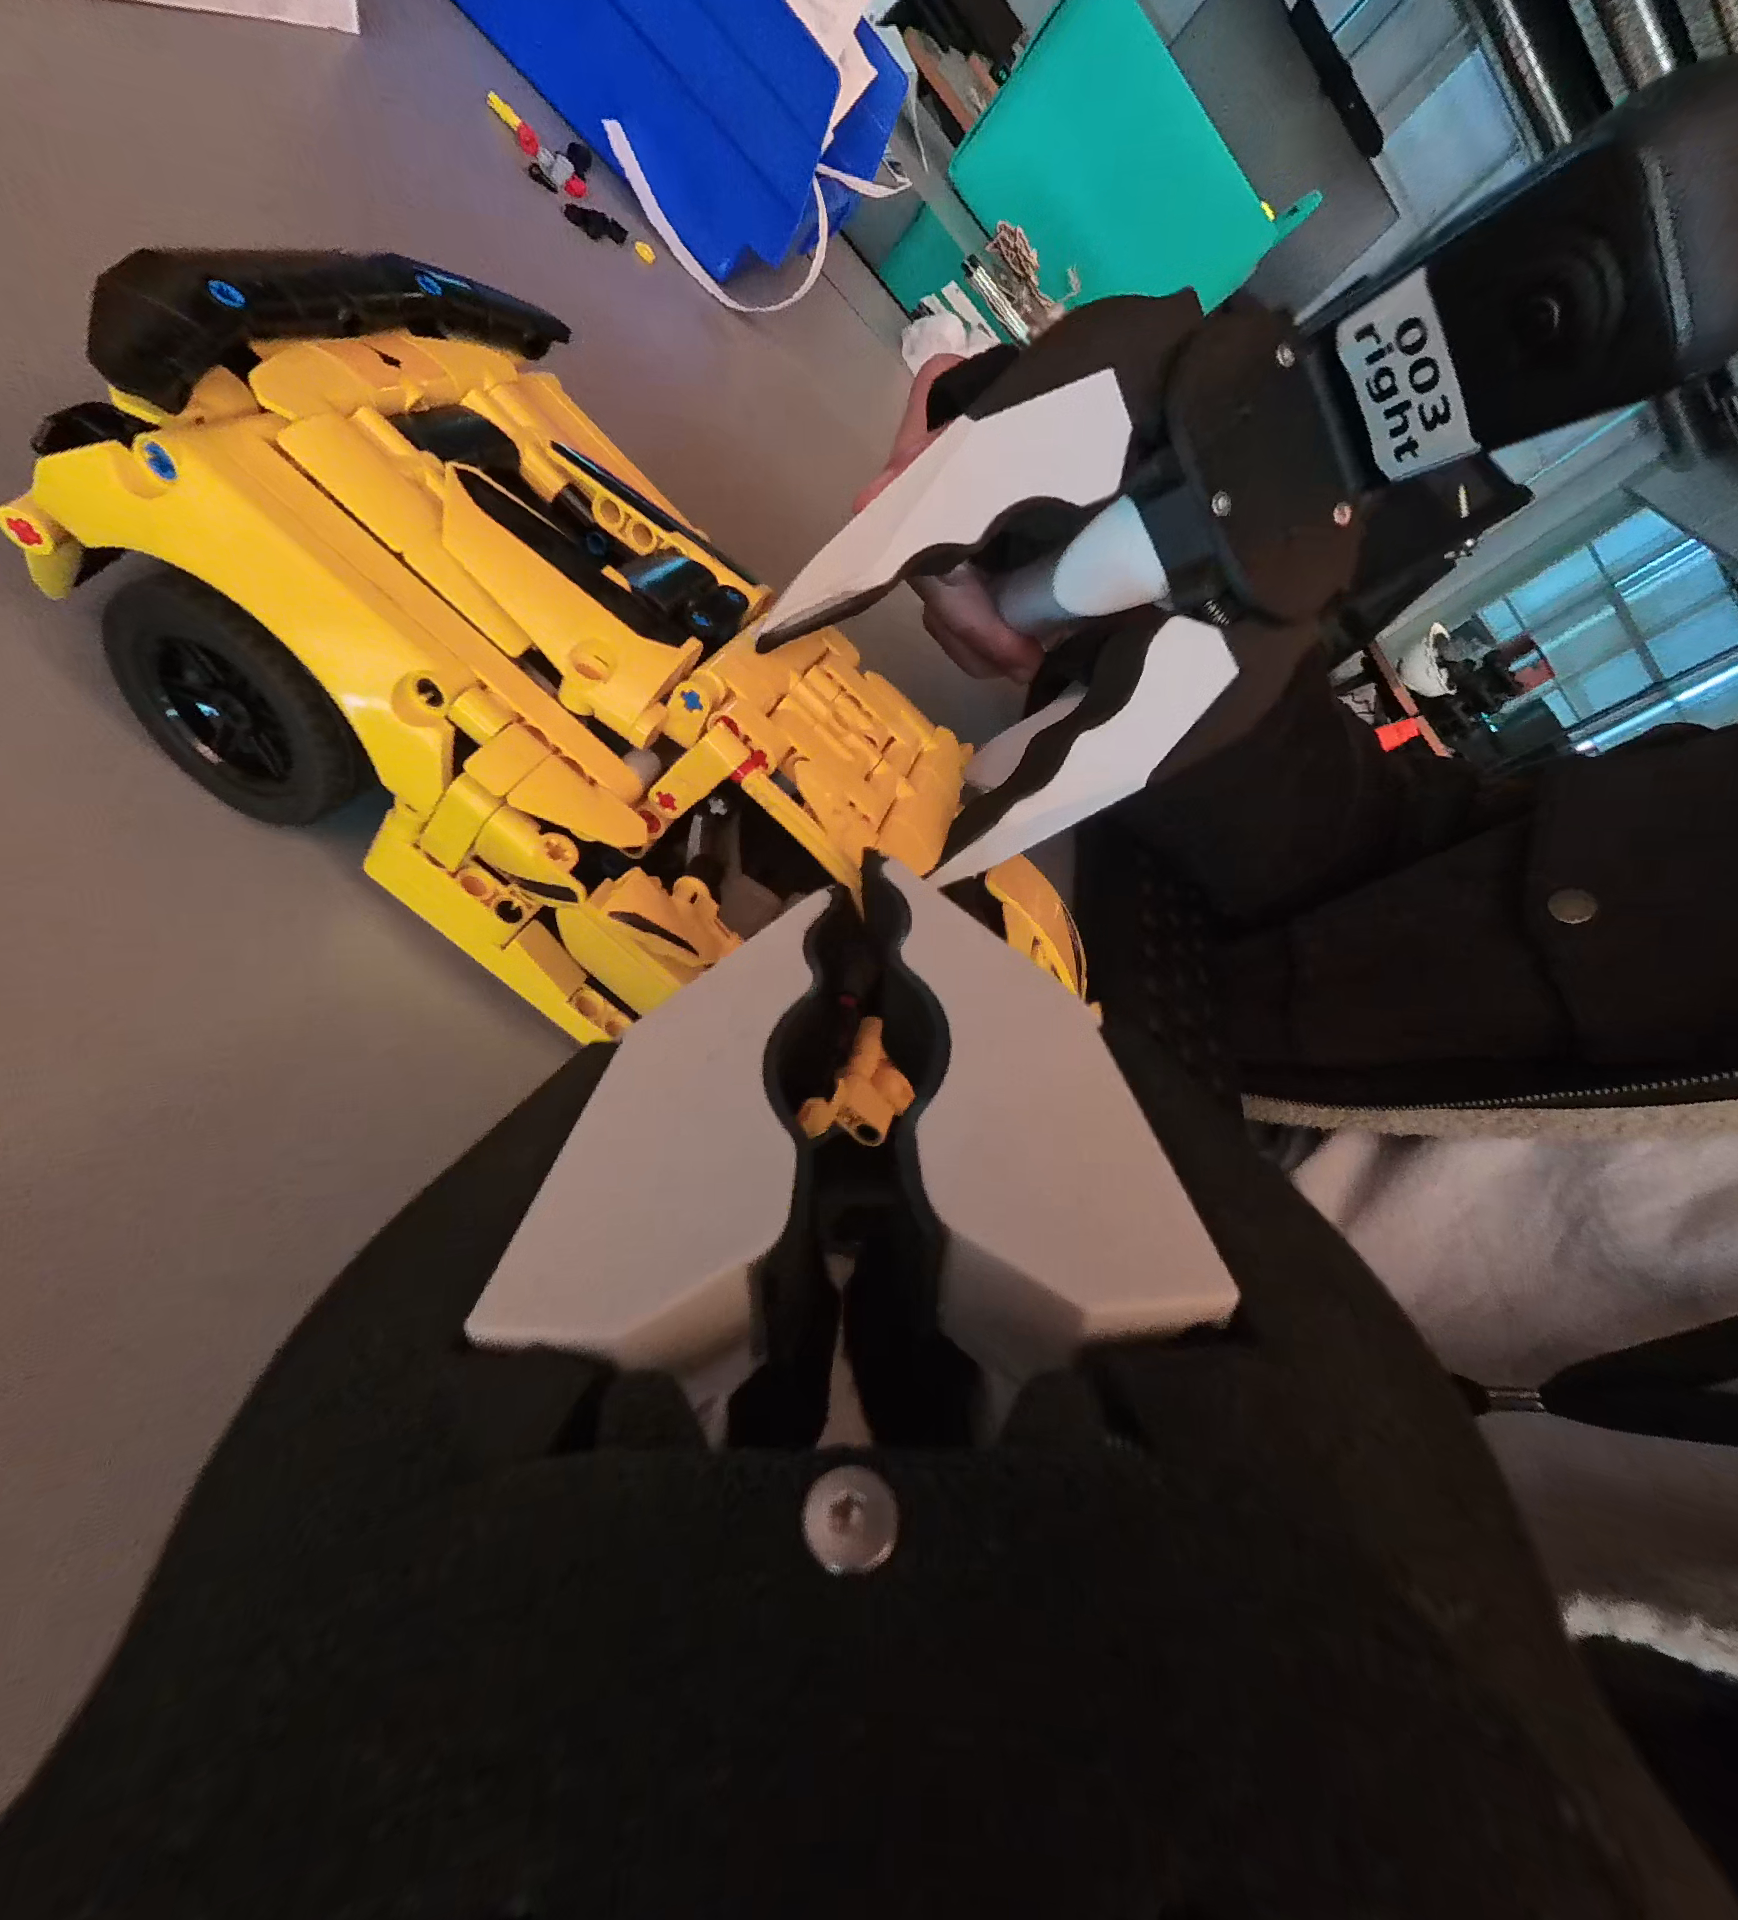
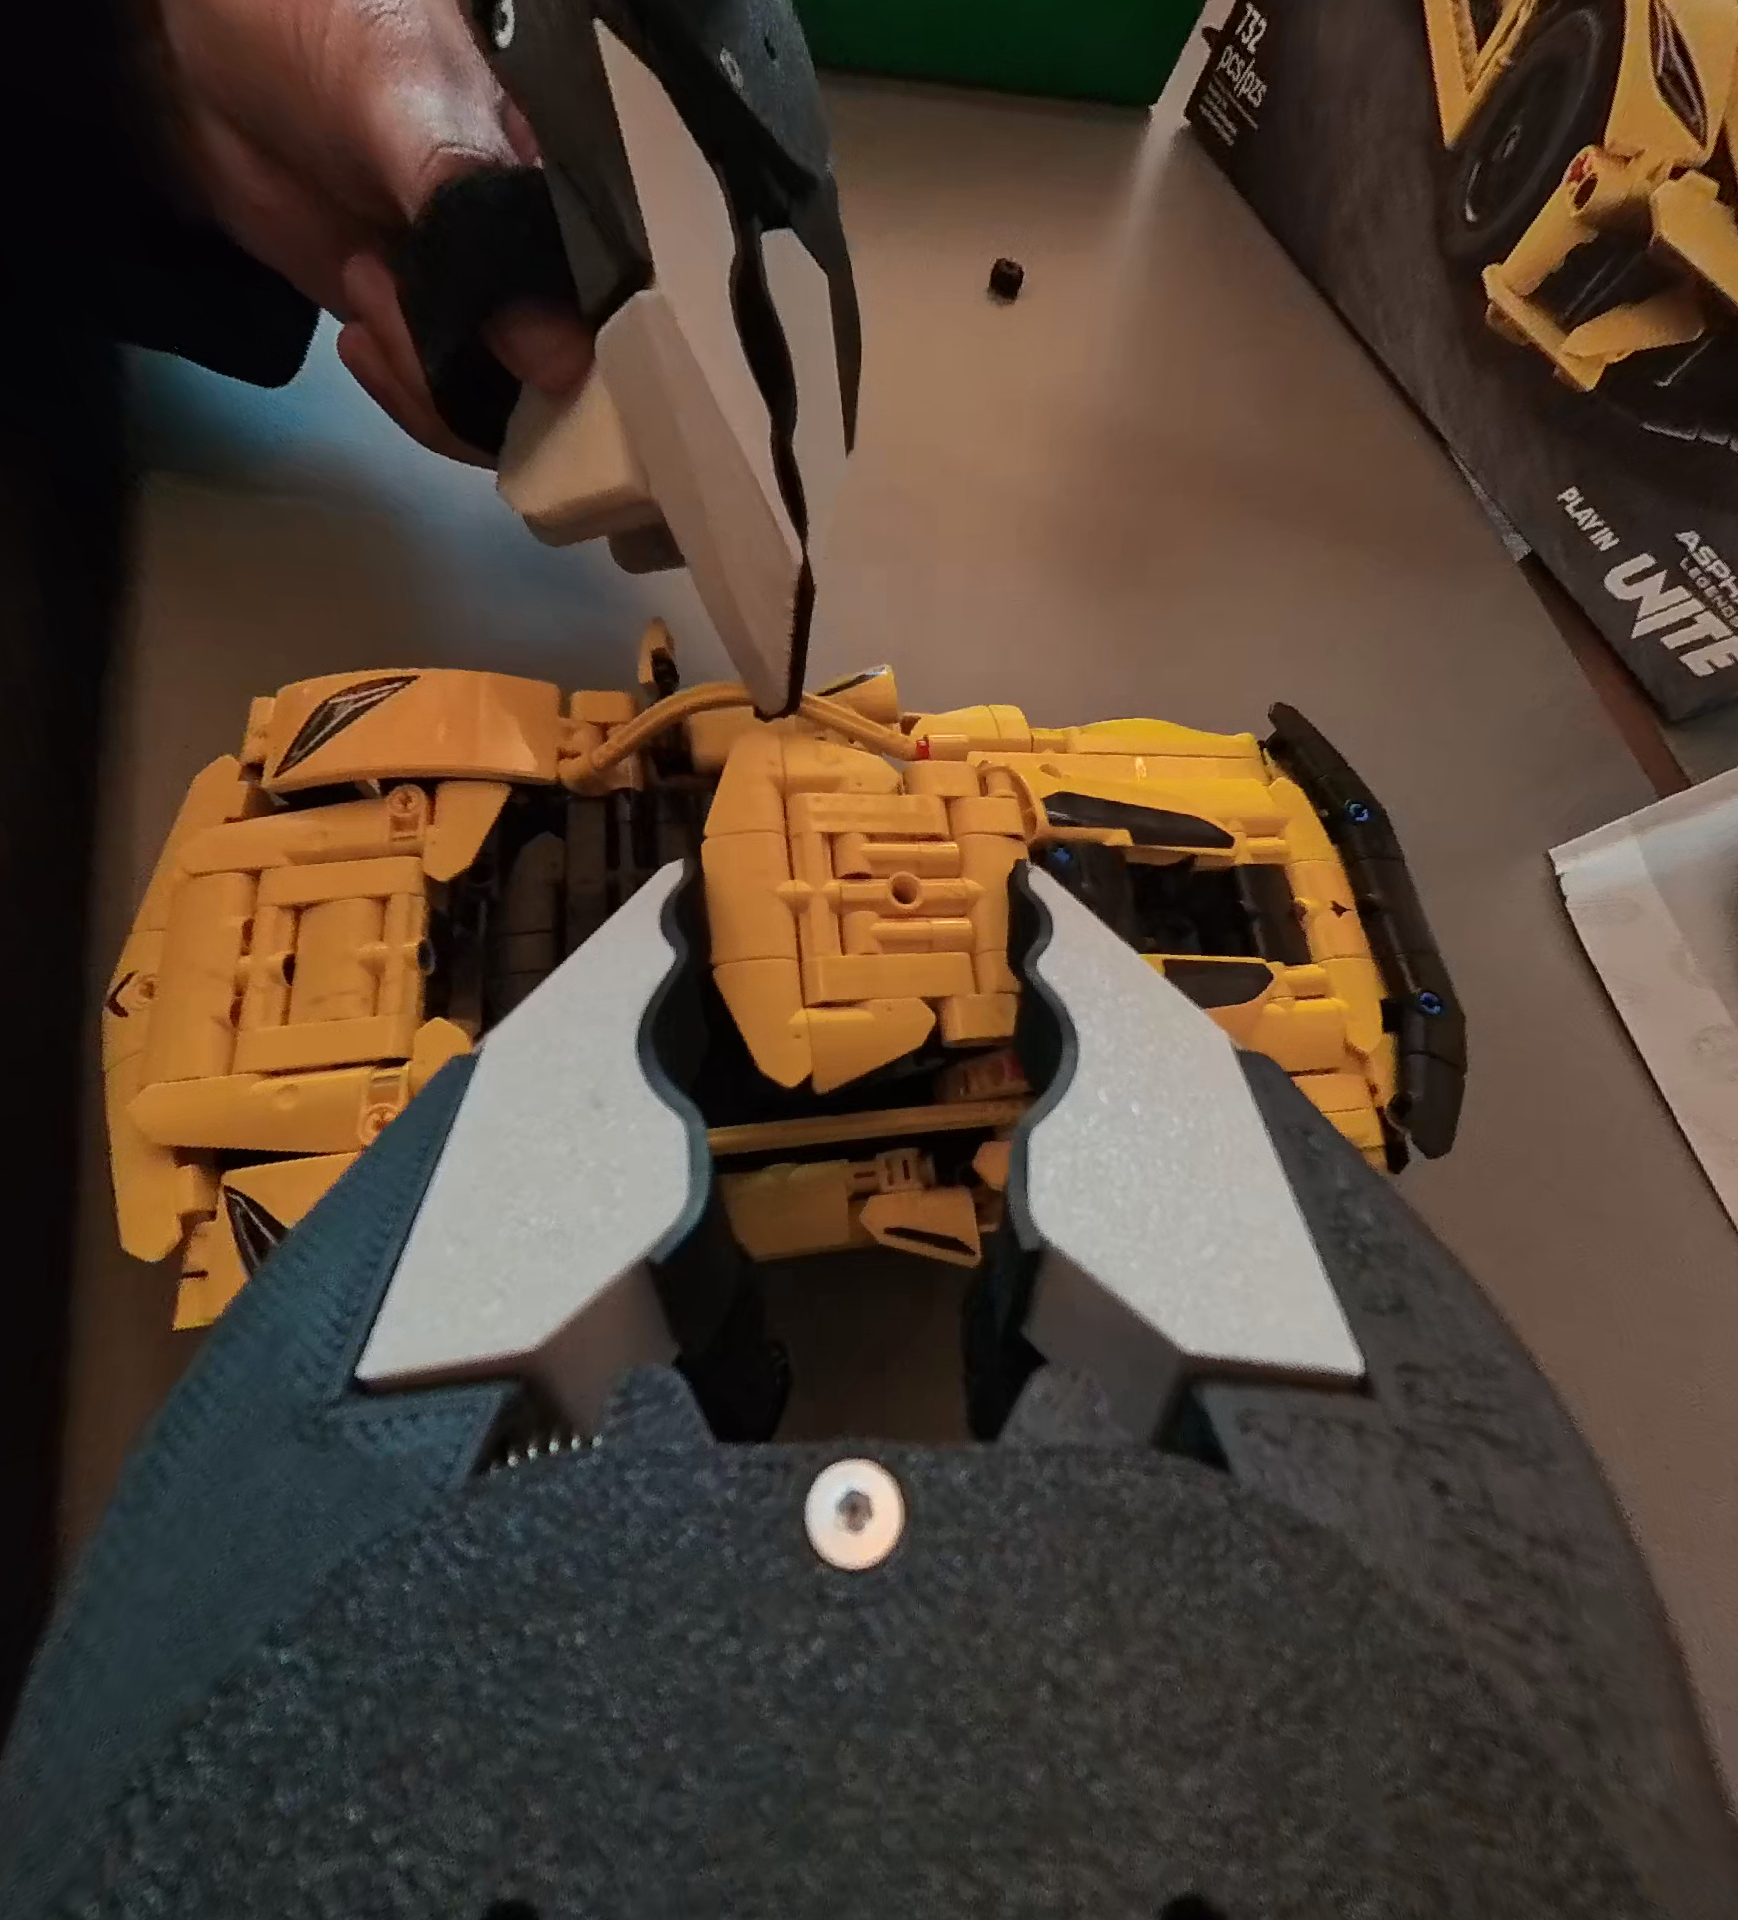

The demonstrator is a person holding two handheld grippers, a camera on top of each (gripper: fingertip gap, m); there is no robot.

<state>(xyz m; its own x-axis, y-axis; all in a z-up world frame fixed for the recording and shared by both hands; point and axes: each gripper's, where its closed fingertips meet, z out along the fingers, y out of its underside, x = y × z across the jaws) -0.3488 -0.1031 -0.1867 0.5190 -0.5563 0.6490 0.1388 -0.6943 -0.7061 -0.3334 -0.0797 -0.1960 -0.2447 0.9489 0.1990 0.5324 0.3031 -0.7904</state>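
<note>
A yellow brick-built sports car (image 1: 377, 582) with black trim stands on a grey table (image 1: 65, 1039). In the right wrist view the car (image 2: 325, 987) lies crosswise below me. My left gripper (image 1: 865, 883) is shut, its tips pinching a thin curved yellow rod (image 2: 636, 727) at the car's far side; it also shows in the right wrist view (image 2: 782, 696), coming down from above. My right gripper (image 2: 849, 883) is open, its fingers astride the car's roof block (image 2: 844, 935), tips close against its sides. It also shows in the left wrist view (image 1: 860, 748).
A blue bin (image 1: 699, 114), a teal board (image 1: 1104, 156) and small loose parts (image 1: 564, 177) lie beyond the car. The car's printed box (image 2: 1571, 312), a paper booklet (image 2: 1727, 987) and a small black piece (image 2: 1005, 278) sit to the right. A person's hand (image 2: 377, 208) holds the left gripper.
</note>
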